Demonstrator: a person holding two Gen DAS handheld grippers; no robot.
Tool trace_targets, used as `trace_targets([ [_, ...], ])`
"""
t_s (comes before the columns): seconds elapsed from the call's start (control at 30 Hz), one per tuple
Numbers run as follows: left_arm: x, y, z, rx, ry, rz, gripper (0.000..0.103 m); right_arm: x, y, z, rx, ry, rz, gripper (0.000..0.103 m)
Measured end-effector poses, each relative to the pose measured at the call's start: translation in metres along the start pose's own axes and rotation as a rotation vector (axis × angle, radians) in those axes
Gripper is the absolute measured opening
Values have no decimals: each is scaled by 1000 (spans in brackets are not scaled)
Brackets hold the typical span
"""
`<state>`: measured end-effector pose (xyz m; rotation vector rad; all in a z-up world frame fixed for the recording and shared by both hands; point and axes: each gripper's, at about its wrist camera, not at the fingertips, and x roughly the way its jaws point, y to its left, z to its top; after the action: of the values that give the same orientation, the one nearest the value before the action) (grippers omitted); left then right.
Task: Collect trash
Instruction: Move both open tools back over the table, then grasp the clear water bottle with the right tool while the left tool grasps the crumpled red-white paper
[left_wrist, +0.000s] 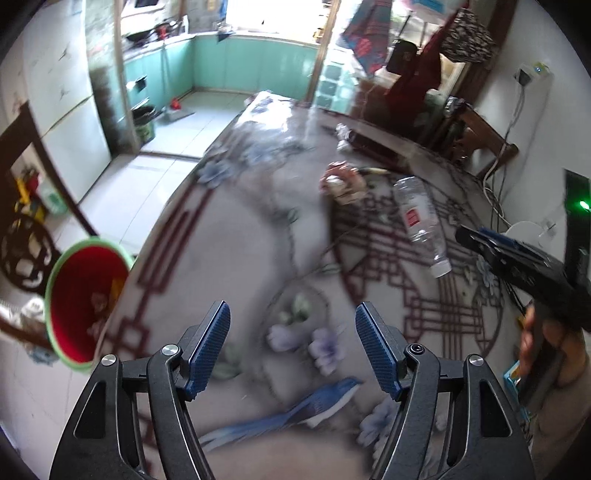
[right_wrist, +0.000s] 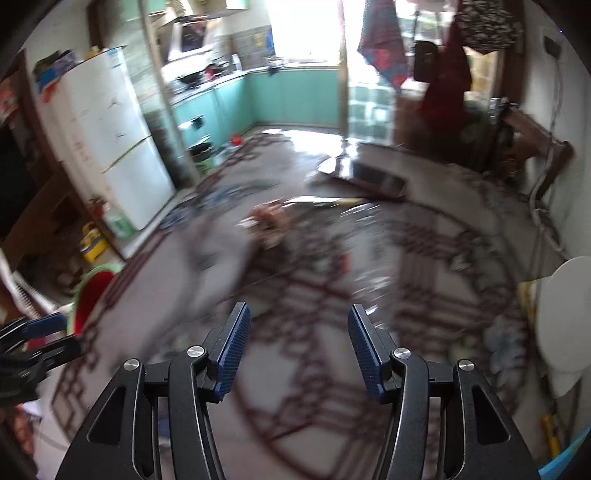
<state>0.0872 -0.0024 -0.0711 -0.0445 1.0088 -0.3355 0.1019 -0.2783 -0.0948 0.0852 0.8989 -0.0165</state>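
Observation:
An empty clear plastic bottle (left_wrist: 421, 225) with a red label lies on the patterned table (left_wrist: 229, 236), right of centre in the left wrist view. Beyond it sits a crumpled reddish-brown wrapper (left_wrist: 341, 181), which appears blurred in the right wrist view as the wrapper (right_wrist: 267, 221). A red bin with a green rim (left_wrist: 86, 306) stands off the table's left edge, with scraps inside; the bin (right_wrist: 94, 295) also shows at the left of the right wrist view. My left gripper (left_wrist: 293, 347) is open over the table with nothing between its fingers. My right gripper (right_wrist: 299, 354) is open and empty too.
A dark flat tray (right_wrist: 373, 177) lies at the table's far side beside crumpled white paper (left_wrist: 343, 134). A white round object (right_wrist: 565, 317) and cables sit at the right. A white fridge (right_wrist: 110, 136) and a green kitchen stand beyond. A hand (left_wrist: 535, 339) holds the other gripper at the right.

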Motion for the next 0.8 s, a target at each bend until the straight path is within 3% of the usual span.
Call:
trace_targets([
  [0.13,6,-17,18,55,-26,29,74,36,-19,18,-39,6,-61,63],
  [0.27,13,-30,34,83,-46,46,76,88,-33,21,-30,88,-100,63],
  [0.43,34,-39,58,108,-51,55,80,135,-46,11,47,177,-76,63],
  [0.53,55,-39,71,103,-36,57,80,147,-46,6,49,195,-67,56],
  [0.8,131,-60,110,115,24,26,80,147,-52,3,117,189,-8,57],
])
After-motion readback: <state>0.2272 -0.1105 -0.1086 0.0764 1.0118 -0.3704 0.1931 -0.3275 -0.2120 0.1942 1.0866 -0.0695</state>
